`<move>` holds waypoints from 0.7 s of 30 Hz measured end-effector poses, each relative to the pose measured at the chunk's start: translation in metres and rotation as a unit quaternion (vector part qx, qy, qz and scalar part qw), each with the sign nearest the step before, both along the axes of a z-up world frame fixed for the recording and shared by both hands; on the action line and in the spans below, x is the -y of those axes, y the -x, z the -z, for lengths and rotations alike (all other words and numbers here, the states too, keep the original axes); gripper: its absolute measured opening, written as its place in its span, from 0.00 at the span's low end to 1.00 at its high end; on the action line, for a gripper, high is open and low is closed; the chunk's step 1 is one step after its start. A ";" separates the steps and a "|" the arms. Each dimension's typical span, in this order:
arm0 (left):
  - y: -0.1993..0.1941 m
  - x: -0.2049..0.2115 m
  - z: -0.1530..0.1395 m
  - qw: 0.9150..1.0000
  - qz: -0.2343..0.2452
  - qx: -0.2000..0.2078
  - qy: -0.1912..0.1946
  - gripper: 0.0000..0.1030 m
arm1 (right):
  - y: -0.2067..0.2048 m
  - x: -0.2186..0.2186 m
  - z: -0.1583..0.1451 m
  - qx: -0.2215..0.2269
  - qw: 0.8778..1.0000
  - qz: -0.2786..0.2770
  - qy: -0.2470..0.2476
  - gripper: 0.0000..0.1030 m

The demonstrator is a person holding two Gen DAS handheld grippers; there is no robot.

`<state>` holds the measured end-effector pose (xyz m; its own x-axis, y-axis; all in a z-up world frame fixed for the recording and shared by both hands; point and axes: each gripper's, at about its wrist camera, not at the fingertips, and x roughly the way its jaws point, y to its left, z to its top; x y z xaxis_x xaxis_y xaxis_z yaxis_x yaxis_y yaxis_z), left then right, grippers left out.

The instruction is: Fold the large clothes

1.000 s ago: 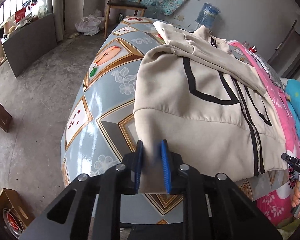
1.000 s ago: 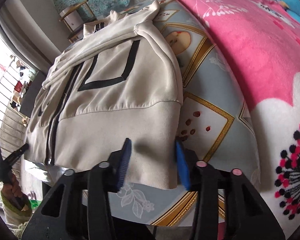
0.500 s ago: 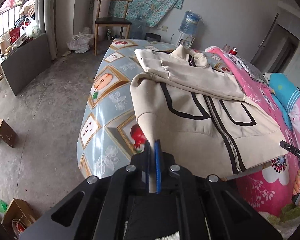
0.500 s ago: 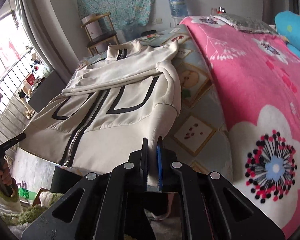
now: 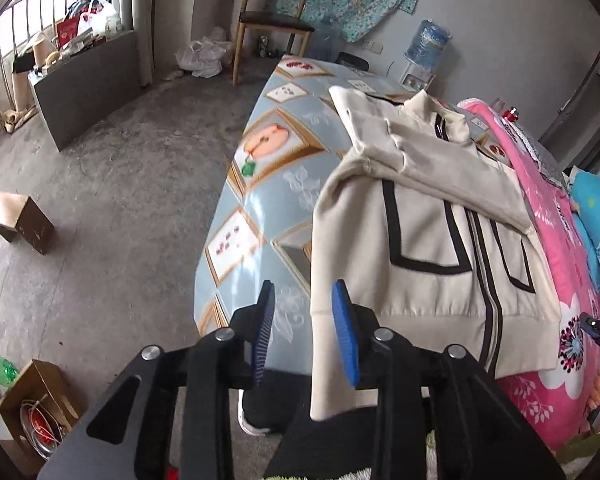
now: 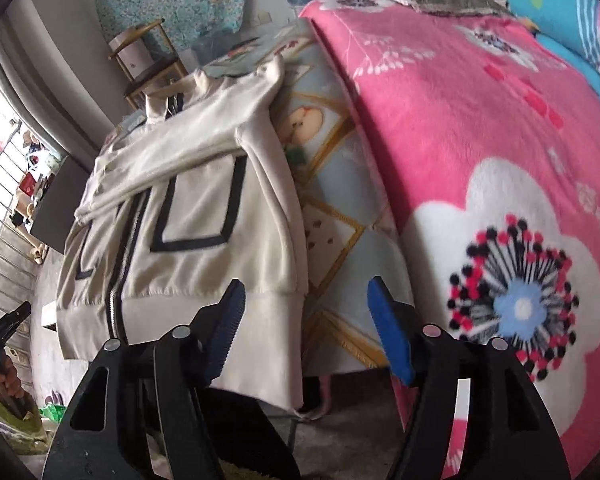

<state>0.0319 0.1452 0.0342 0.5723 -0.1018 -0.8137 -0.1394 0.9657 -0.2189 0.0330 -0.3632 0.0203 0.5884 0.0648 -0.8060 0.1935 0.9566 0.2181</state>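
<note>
- One jacket lies zip-up on the table, sleeves folded across the chest, hem hanging over the near edge.
- Left gripper and right gripper are both opening, hem corners loose between the pads, nothing pinched.
- Risk: the dangling hem could drag the jacket off the slick cloth, toward the pink blanket side or the floor.
</note>
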 end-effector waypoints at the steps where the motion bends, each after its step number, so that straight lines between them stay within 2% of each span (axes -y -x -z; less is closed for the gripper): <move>1: -0.013 0.000 -0.007 1.000 0.002 0.005 -0.007 0.34 | -0.012 -0.001 -0.010 0.010 1.000 -0.005 0.000 0.66; 3: -0.045 0.004 -0.024 1.000 0.010 0.019 -0.017 0.47 | -0.041 -0.007 -0.032 0.034 0.999 -0.023 0.003 0.74; 4: -0.062 0.008 -0.033 0.999 0.017 0.028 -0.019 0.51 | -0.055 -0.012 -0.043 0.048 0.998 -0.034 0.003 0.76; 5: -0.081 0.014 -0.041 0.999 0.023 0.035 -0.020 0.61 | -0.069 -0.016 -0.051 0.059 0.997 -0.047 0.002 0.78; 6: -0.101 0.019 -0.048 0.999 0.030 0.040 -0.022 0.65 | -0.087 -0.024 -0.061 0.069 0.996 -0.061 -0.002 0.80; 9: -0.161 0.043 -0.064 0.997 0.055 0.053 -0.028 0.70 | -0.140 -0.045 -0.079 0.087 0.991 -0.103 -0.020 0.83; 12: -0.221 0.070 -0.068 0.995 0.075 0.056 -0.023 0.73 | -0.200 -0.064 -0.083 0.088 0.985 -0.139 -0.046 0.86; 16: -0.309 0.105 -0.057 0.995 0.091 0.034 -0.005 0.75 | -0.285 -0.084 -0.068 0.046 0.988 -0.142 -0.032 0.86; 21: -0.409 0.151 -0.019 0.994 0.102 -0.027 -0.012 0.75 | -0.384 -0.102 -0.041 -0.012 0.990 -0.138 -0.015 0.86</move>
